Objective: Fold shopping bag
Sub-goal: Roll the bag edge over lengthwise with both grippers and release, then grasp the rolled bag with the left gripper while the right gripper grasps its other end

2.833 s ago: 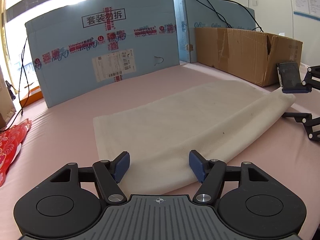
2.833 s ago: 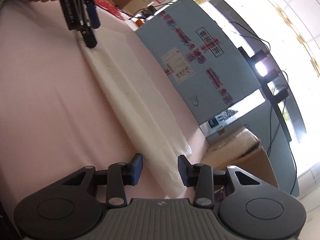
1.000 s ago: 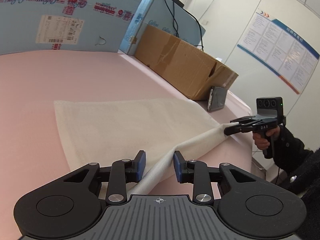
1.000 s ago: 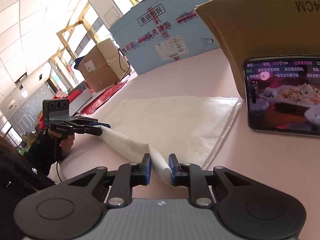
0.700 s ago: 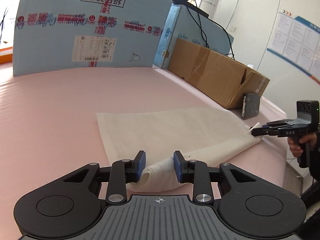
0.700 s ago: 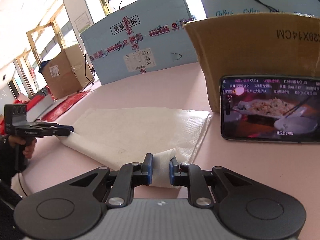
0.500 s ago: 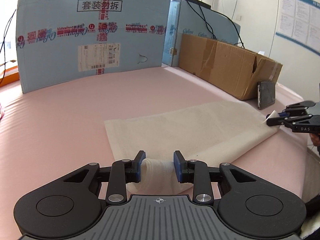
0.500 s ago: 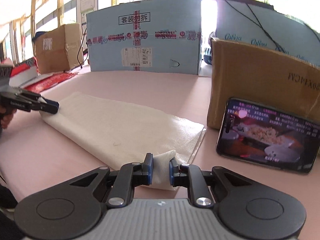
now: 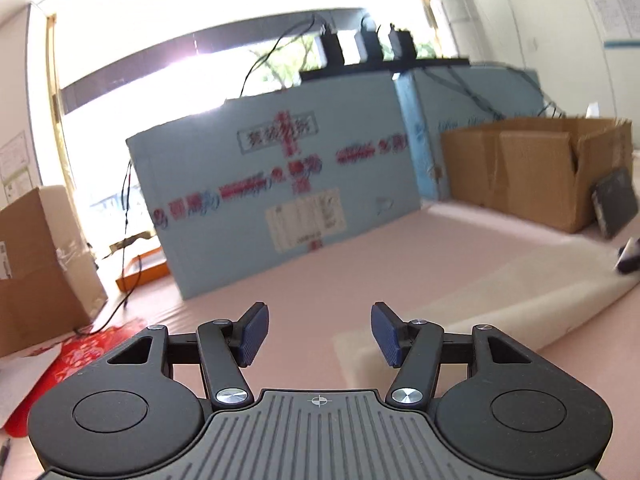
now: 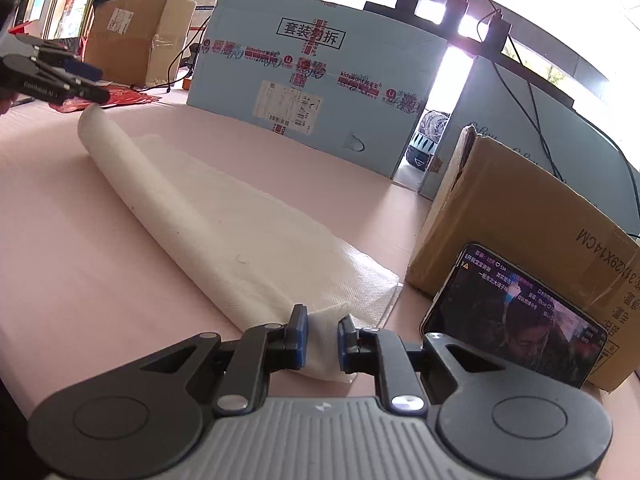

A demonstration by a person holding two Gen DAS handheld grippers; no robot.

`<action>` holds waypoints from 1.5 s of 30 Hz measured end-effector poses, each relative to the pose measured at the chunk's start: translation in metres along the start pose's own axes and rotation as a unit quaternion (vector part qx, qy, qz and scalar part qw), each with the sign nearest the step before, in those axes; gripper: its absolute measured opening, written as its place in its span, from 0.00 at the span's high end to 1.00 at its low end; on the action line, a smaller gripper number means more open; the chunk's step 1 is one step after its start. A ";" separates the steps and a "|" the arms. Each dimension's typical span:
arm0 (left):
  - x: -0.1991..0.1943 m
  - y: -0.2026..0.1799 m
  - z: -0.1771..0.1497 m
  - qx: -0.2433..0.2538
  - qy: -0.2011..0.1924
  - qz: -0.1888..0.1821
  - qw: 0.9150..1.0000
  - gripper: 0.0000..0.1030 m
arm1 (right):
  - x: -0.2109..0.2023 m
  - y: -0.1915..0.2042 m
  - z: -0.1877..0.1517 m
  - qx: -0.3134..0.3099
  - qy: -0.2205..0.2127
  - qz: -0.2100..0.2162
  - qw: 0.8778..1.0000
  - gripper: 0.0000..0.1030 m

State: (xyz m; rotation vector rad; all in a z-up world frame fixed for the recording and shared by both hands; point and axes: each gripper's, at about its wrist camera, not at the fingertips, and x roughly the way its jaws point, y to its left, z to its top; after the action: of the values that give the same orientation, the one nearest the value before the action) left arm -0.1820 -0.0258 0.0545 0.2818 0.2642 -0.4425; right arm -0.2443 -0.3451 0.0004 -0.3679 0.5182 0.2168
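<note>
The white shopping bag (image 10: 224,236) lies folded lengthwise on the pink table (image 10: 80,264), its near long edge rolled over. My right gripper (image 10: 322,338) is shut on the bag's near right corner. My left gripper (image 9: 316,334) is open and empty, lifted just left of the bag's other end (image 9: 500,304). In the right wrist view the left gripper (image 10: 86,82) hovers open just above the bag's far end. In the left wrist view the right gripper's tip (image 9: 628,258) shows blurred at the right edge.
A blue printed box (image 10: 320,80) stands at the back. A brown carton (image 10: 532,232) sits at the right with a lit phone (image 10: 516,320) leaning on it. Red fabric (image 9: 76,360) and another carton (image 9: 36,264) lie at the left.
My left gripper has let go of the bag's end, opened wide and moved up and left. My right gripper still pinches its corner, and the fold now lies on the bag.
</note>
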 end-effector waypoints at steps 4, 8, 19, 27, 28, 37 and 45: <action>0.016 -0.039 0.003 0.022 0.006 -0.109 0.994 0.83 | 0.001 0.001 0.002 -0.001 -0.001 -0.003 1.000 0.83; 0.043 -0.058 -0.006 0.057 0.063 -0.128 0.988 0.86 | 0.001 0.001 0.002 -0.003 -0.002 -0.006 1.000 0.83; 0.053 -0.061 -0.027 0.077 0.104 -0.128 0.983 0.85 | -0.033 -0.027 -0.004 0.042 0.005 -0.119 0.992 0.77; 0.053 -0.059 -0.026 0.073 0.103 -0.130 0.983 0.85 | -0.052 0.023 0.014 -0.115 -0.072 -0.036 0.990 0.58; 0.053 -0.059 -0.026 0.072 0.104 -0.130 0.983 0.85 | -0.044 0.033 0.014 -0.142 -0.065 -0.008 0.988 0.58; 0.056 -0.052 -0.026 0.046 0.109 -0.145 0.982 0.85 | -0.002 0.091 0.009 -0.437 -0.017 -0.021 0.899 0.58; 0.060 -0.042 -0.026 0.010 0.115 -0.165 0.979 0.84 | 0.029 0.130 -0.015 -0.650 -0.031 -0.057 0.757 0.84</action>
State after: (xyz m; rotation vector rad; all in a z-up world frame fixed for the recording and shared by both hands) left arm -0.1534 -0.0763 0.0031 0.3110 0.5369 -0.7436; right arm -0.2648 -0.2290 -0.0639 -1.7574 0.1922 0.4557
